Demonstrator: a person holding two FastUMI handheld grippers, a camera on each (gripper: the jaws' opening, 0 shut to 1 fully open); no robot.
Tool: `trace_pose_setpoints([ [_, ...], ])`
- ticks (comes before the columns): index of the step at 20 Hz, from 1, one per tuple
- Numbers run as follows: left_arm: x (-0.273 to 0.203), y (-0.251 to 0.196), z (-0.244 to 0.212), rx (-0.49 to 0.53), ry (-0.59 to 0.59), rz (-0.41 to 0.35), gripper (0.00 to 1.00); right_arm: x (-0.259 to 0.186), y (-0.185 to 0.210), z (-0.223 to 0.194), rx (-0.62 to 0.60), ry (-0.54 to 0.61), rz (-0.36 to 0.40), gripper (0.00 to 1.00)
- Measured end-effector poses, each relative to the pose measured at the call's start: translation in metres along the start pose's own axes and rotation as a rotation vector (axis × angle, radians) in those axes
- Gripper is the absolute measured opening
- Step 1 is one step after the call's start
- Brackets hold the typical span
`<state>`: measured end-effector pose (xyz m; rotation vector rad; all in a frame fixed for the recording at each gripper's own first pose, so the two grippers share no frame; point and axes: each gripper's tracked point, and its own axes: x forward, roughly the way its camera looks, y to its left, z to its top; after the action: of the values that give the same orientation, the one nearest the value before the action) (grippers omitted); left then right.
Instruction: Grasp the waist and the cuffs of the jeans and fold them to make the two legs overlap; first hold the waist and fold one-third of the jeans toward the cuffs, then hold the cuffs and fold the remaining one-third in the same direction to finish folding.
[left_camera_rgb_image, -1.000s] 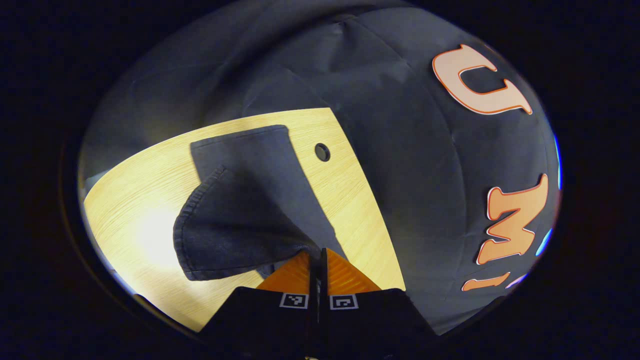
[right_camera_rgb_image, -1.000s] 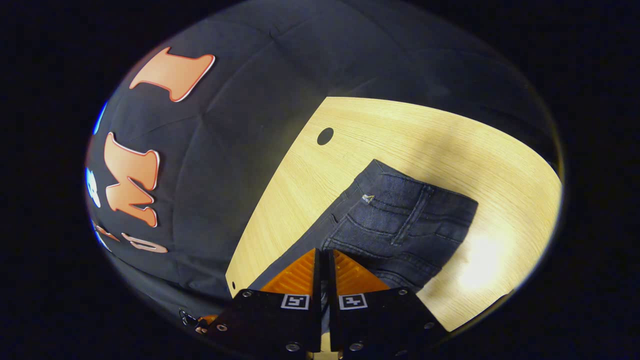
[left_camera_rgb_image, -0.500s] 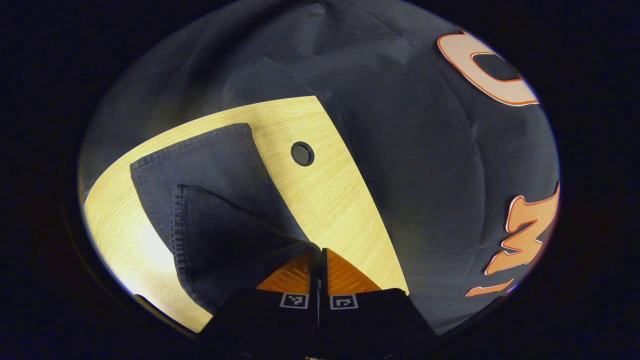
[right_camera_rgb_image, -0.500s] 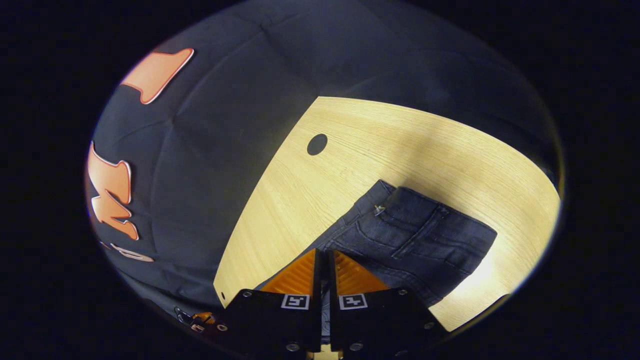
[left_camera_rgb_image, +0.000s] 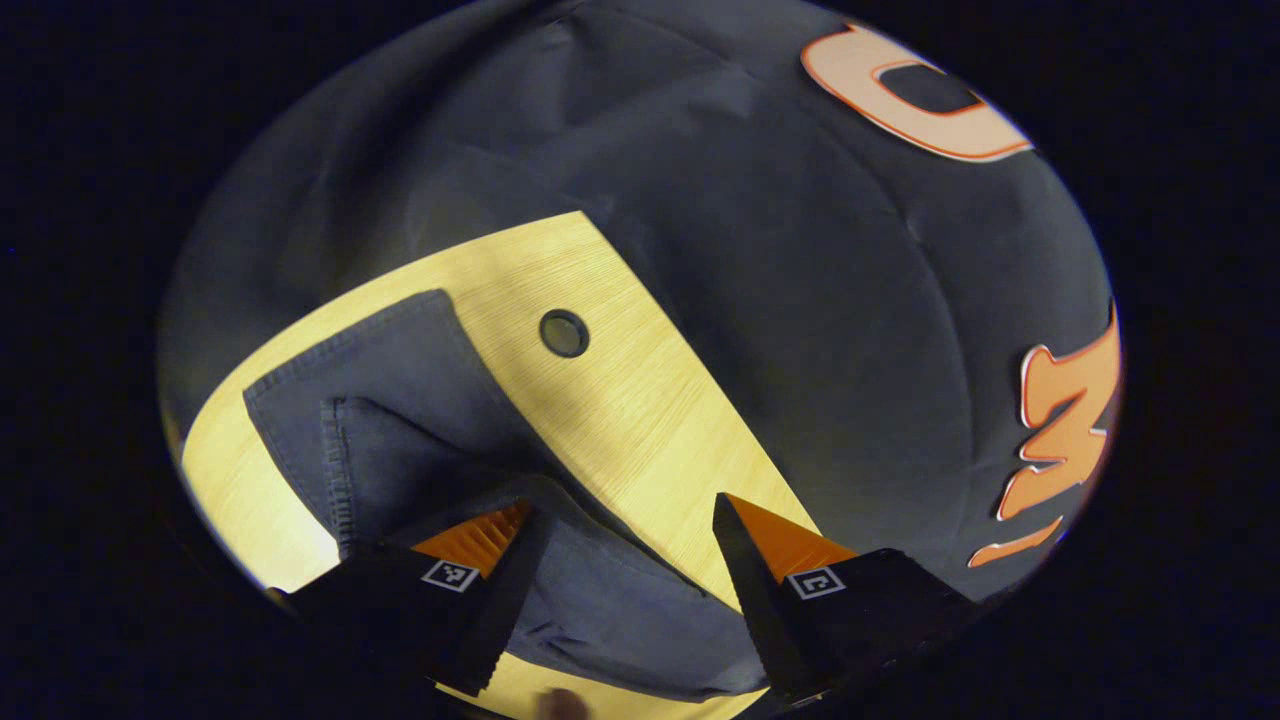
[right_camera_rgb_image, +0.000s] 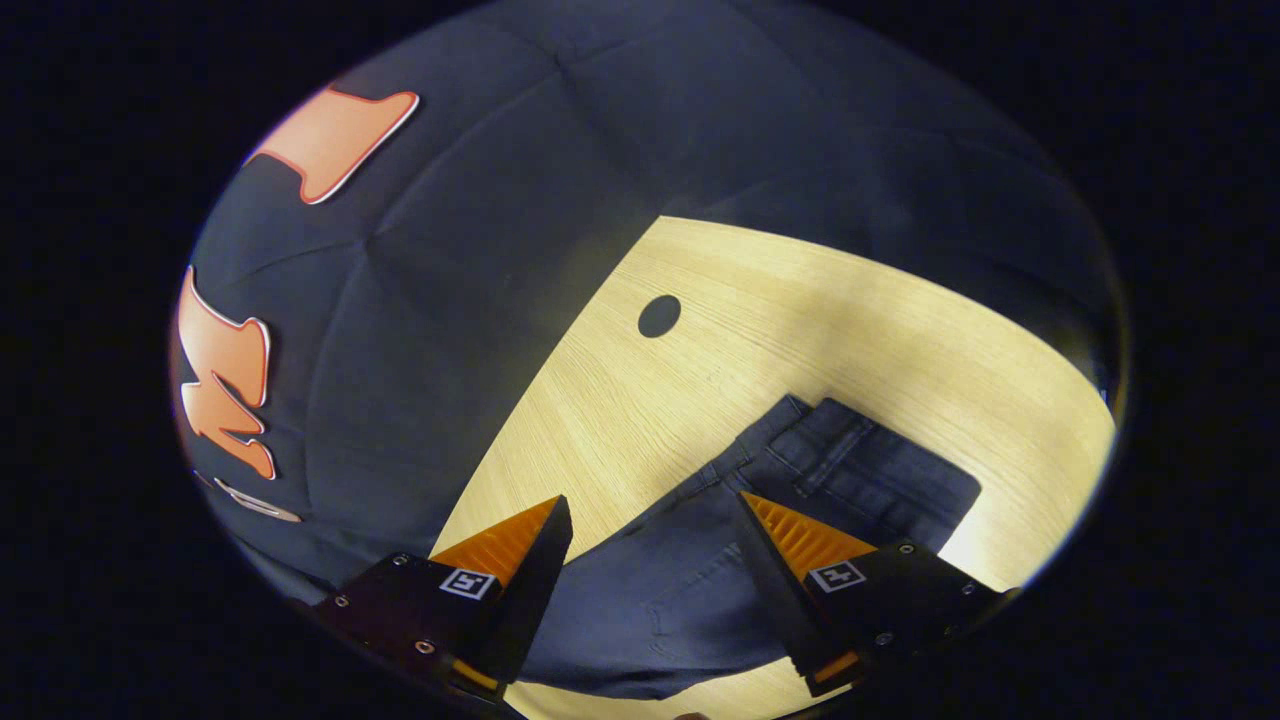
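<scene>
1. The jeans (left_camera_rgb_image: 400, 440) lie on the pale wooden table (left_camera_rgb_image: 640, 420), dark denim with one leg laid over the other. In the left gripper view the two cuffs sit stacked toward nine o'clock, the upper hem stepped a little inside the lower one. In the right gripper view the waistband, with its belt loops, lies toward four o'clock.
2. Your left gripper (left_camera_rgb_image: 620, 520) stands wide, holding nothing, its fingers straddling the cuff-end cloth.
3. Your right gripper (right_camera_rgb_image: 650, 520) is likewise spread wide and empty, straddling denim near the waist.
4. A round hole in the table (right_camera_rgb_image: 659, 316) sits at twelve o'clock from the right gripper, well apart from the jeans.
5. The lengthwise fold looks laid; the waist fold appears next. The cloth's near edge is dim, so check for bunching.
6. To do it well, pinch both waist layers together and carry them level toward the cuffs.
</scene>
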<state>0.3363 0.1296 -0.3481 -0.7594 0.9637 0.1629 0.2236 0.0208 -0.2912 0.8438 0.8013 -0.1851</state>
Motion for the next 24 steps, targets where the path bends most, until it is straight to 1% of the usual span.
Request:
trace_pose_setpoints([
  [2, -0.003, -0.002, 0.001, 0.062, 0.009, 0.025, 0.96, -0.006, 0.002, 0.003, -0.018, -0.007, -0.003, 0.98],
  [4, -0.007, 0.000, -0.003, 0.080, 0.030, 0.032, 0.96, -0.013, 0.003, 0.002, -0.030, -0.014, 0.000, 0.98],
  [6, -0.008, 0.000, -0.003, 0.043, 0.038, 0.027, 0.96, -0.018, 0.001, -0.003, -0.054, -0.006, -0.002, 0.98],
  [8, -0.017, -0.003, -0.004, -0.020, 0.068, -0.023, 0.96, -0.021, 0.000, -0.011, -0.082, 0.011, -0.006, 0.98],
  [9, -0.022, 0.005, 0.002, -0.030, 0.059, -0.015, 0.96, -0.023, -0.001, -0.014, -0.096, 0.016, -0.009, 0.98],
  [11, -0.029, 0.035, 0.022, -0.044, 0.047, 0.045, 0.96, -0.023, 0.001, -0.018, -0.101, 0.029, -0.015, 0.98],
  [12, -0.041, 0.042, 0.033, -0.055, 0.042, 0.056, 0.96, -0.024, 0.004, -0.021, -0.104, 0.030, -0.012, 0.98],
  [14, -0.063, 0.050, 0.059, -0.040, -0.039, 0.053, 0.96, -0.029, 0.012, -0.027, -0.116, 0.025, -0.006, 0.98],
  [16, -0.084, 0.044, 0.072, 0.021, -0.076, 0.035, 0.96, -0.035, 0.021, -0.034, -0.135, 0.027, -0.005, 0.98],
  [17, -0.094, 0.032, 0.075, 0.057, -0.092, 0.006, 0.96, -0.039, 0.028, -0.035, -0.150, 0.018, -0.002, 0.98],
  [19, -0.120, -0.001, 0.079, 0.134, -0.148, -0.078, 0.96, -0.053, 0.047, -0.031, -0.181, -0.020, 0.024, 0.98],
  [21, -0.163, -0.041, 0.075, 0.243, -0.231, -0.154, 0.96, -0.073, 0.071, -0.027, -0.219, -0.063, 0.059, 0.98],
  [24, -0.216, -0.102, 0.063, 0.432, -0.364, -0.209, 0.96, -0.114, 0.107, -0.018, -0.304, -0.139, 0.112, 0.98],
])
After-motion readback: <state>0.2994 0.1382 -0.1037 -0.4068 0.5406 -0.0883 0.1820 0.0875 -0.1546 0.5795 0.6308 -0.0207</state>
